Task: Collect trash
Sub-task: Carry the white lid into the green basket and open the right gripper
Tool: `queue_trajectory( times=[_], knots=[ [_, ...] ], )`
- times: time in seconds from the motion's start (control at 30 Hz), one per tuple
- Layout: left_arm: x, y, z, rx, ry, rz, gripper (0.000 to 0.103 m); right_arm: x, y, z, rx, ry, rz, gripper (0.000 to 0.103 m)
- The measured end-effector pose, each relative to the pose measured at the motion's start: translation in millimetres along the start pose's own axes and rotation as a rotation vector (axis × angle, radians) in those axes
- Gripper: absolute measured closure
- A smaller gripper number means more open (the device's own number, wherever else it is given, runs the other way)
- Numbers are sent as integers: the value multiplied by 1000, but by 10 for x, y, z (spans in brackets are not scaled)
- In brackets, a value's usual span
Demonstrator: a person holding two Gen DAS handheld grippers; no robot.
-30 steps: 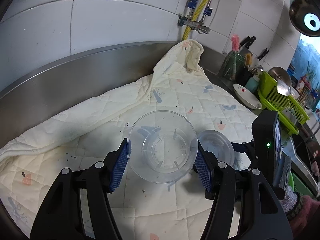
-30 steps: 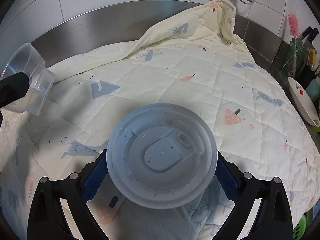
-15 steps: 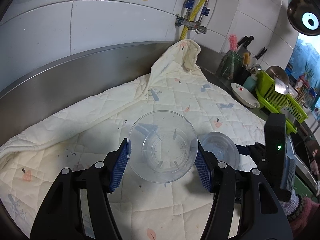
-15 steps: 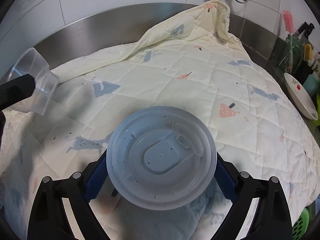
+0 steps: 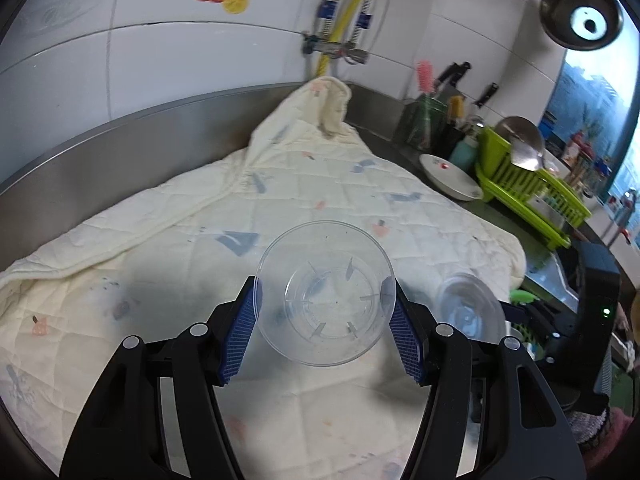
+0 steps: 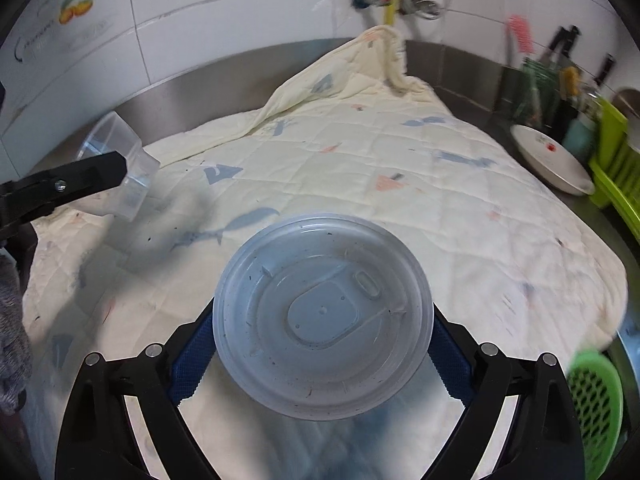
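Above a quilted cloth (image 5: pixel 168 240), the left gripper (image 5: pixel 325 316) grasps a clear cup (image 5: pixel 325 294) and the right gripper (image 6: pixel 322 344) clamps its lid (image 6: pixel 323 316); both likely need carrying to a bin.

Both grippers share one build. The left gripper (image 5: pixel 325 322) has two black plastic arms that fork into paired struts, each strut ending in a round silver rivet. The inner faces of its jaws carry blue ribbed pads. The right gripper (image 6: pixel 322 350) matches it: black struts, silver rivets, blue pads with saw-toothed edges. From the left camera, its black housing shows a small green light. A grey knitted sleeve (image 6: pixel 12 344) shows at the left edge.
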State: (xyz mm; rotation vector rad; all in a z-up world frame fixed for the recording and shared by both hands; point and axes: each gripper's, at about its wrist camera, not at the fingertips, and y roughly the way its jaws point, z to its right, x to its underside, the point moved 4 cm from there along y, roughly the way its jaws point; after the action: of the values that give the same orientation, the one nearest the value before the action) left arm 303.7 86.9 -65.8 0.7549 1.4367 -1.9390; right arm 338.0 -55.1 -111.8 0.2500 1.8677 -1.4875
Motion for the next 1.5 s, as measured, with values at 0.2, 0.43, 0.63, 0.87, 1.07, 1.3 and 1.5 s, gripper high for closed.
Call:
queue_trajectory(
  times=[0.2,0.43,0.63,0.87,1.07,1.3,1.5],
  knots=[
    [136,-59,425,53,47,-6,42,412,-498,333,67,79,31,13],
    [325,-36,1030,130,118,-29,42,961,-988,925,162,183,31,13],
    [518,96,1557,179,173,-71,42,1472,-1242,1497,235,275,5,13],
    [697,251,2080,217,242,-117,42,1898,-1350,1957,279,365,-10,13],
    [805,335,2417,231,291,-144,42,2131,-1387,2207,284,418,-17,12],
    [903,399,2685,245,328,-170,42,2247,-1382,2345,270,459,-18,11],
    [987,457,2836,257,348,-188,42,2259,-1456,2404,267,471,6,11]
  ],
)
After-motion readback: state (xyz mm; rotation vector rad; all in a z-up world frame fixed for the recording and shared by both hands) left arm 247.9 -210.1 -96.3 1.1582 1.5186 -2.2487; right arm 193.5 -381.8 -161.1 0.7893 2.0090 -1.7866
